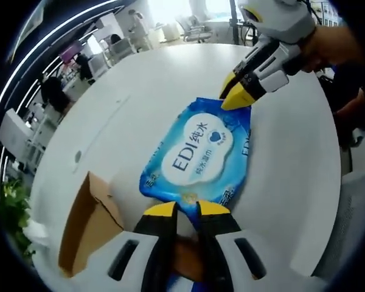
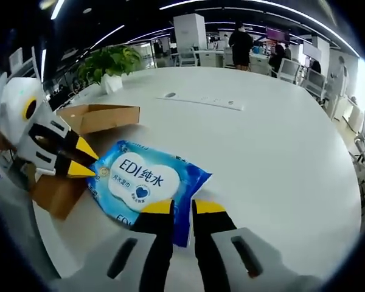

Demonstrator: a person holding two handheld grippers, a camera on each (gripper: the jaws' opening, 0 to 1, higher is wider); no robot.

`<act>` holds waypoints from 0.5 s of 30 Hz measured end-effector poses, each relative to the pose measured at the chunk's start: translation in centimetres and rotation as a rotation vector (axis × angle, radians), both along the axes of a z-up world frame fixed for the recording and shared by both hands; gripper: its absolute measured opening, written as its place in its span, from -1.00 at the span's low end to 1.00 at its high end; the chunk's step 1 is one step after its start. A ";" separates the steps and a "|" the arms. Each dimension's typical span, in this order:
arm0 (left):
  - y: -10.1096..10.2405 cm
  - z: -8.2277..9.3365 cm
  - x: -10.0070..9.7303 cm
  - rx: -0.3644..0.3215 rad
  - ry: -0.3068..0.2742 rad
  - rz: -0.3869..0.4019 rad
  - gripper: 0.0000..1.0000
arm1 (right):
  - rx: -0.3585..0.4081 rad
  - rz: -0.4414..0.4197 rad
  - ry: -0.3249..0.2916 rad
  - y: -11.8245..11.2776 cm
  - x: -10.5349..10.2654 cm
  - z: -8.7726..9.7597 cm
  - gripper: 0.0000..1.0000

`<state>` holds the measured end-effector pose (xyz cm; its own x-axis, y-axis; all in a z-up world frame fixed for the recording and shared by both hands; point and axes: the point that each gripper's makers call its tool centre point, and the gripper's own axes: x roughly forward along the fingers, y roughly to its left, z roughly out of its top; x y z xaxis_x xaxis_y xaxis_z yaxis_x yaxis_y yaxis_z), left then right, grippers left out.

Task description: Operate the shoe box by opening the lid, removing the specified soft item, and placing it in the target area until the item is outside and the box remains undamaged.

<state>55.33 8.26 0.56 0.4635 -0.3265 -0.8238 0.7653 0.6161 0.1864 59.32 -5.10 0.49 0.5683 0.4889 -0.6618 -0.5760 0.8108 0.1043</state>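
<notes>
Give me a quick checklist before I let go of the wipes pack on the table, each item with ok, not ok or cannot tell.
1. Wipes pack out of the cardboard box: ok.
2. Pack resting flat on the white table: cannot tell.
3. Left gripper gripping the pack's edge: ok.
4. Right gripper gripping the opposite edge: ok.
5. Box undamaged: cannot tell, partly seen.
6. Bare table around the pack: ok.
</notes>
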 end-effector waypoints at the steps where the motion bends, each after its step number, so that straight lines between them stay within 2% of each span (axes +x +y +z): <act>1: -0.1 0.3 0.0 -0.014 -0.008 -0.003 -0.70 | 0.002 0.001 -0.002 0.0 0.0 0.1 -0.77; 3: -0.2 0.6 0.0 -0.034 -0.008 0.003 -0.62 | 0.004 0.007 -0.004 0.2 -0.2 0.4 -0.72; 4: -0.5 1.0 0.0 -0.066 -0.014 0.007 -0.59 | 0.004 0.008 -0.006 0.2 -0.2 0.4 -0.70; 6: -0.7 1.6 0.0 -0.093 -0.015 0.014 -0.58 | 0.005 0.016 -0.013 0.3 -0.3 0.7 -0.69; 15: -0.5 3.8 -0.6 -0.168 -0.009 0.037 -0.46 | -0.015 0.051 -0.041 0.2 -1.1 2.1 -0.56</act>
